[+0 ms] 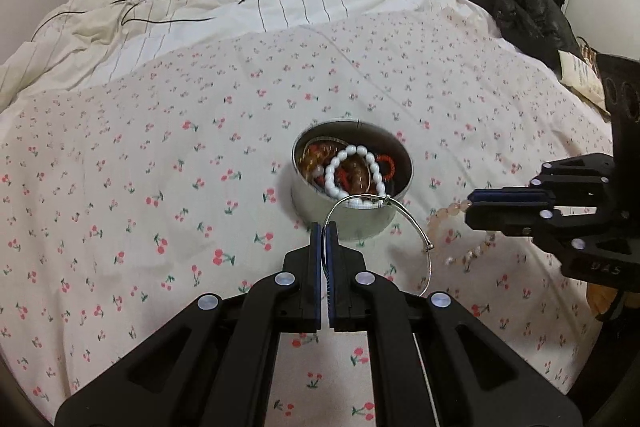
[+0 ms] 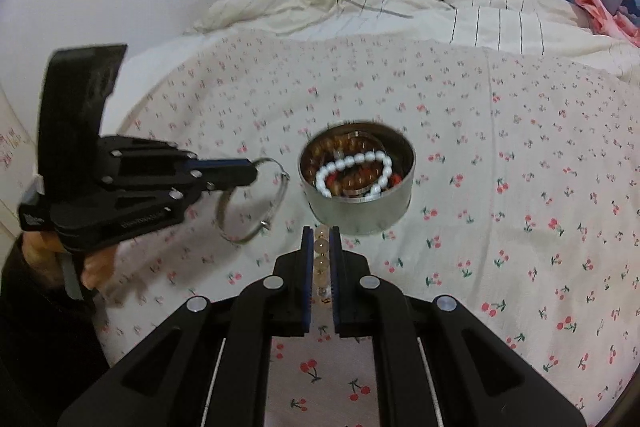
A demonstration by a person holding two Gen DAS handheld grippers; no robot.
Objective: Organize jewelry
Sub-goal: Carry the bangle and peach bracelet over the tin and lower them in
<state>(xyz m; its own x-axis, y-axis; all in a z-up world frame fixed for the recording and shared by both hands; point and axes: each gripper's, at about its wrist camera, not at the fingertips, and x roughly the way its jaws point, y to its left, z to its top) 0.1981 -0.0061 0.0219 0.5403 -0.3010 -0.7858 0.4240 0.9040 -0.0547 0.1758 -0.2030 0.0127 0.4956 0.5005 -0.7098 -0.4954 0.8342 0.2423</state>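
Jewelry tin [image 1: 352,223] sits on the cherry-print bedsheet [image 1: 160,167], containing a white bead bracelet [image 1: 352,171] and amber beads. Left gripper [image 1: 325,231] jaws are clamped on a silver bangle [image 1: 416,231] just beside the tin. Right gripper [image 2: 321,235] jaws are closed on a pale pink bead bracelet [image 2: 320,247] near the tin's front wall.

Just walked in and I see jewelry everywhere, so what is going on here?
A person with a handheld gripper in each hand is sorting jewelry into a round metal tin on the cherry-print bedsheet. The left gripper is shut on a thin silver bangle, held beside the tin. The right gripper is shut on a pale pink bead bracelet, also near the tin. The tin already holds a white bead bracelet and amber and red beads.
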